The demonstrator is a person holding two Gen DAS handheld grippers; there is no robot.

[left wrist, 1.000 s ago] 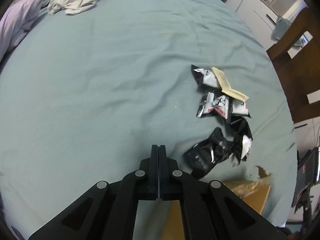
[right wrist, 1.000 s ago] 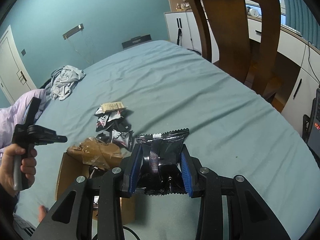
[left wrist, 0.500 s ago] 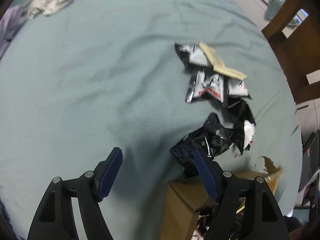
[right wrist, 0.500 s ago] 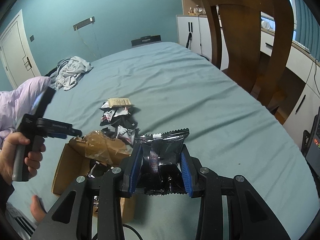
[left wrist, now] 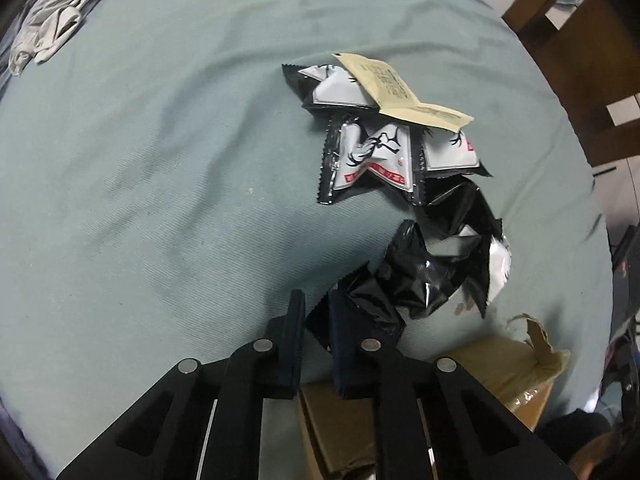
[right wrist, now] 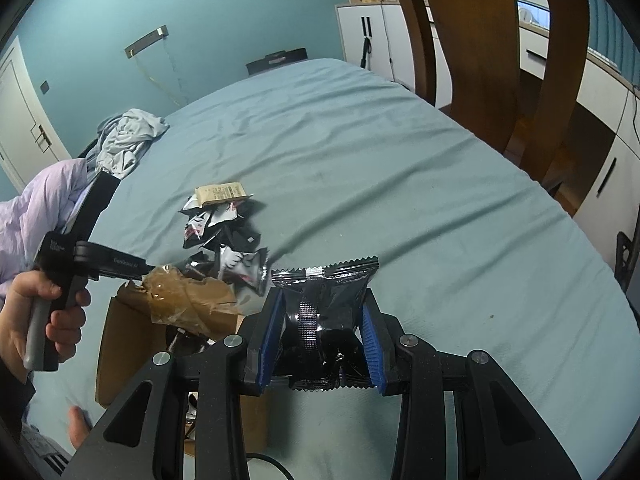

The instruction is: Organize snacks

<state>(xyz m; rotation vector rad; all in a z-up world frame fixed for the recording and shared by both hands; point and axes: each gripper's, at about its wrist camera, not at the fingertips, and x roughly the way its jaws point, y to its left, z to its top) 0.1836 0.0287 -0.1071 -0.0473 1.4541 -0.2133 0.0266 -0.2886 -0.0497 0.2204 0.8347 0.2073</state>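
on the bed point(left wrist: 160, 160), left gripper point(left wrist: 316, 312) pinching black packet point(left wrist: 400, 280), right wrist view alone shows door point(right wrist: 20, 128)

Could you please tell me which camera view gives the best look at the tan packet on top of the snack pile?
The left wrist view shows the tan packet best: it appears large, lying across the black-and-white packets, with printed text visible. The right wrist view shows the same packet at the pile's far end, much smaller.

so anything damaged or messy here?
The cardboard box has a ragged, crumpled flap with tape peeling off. Snack packets lie in a loose overlapping heap on the bed, some face down.
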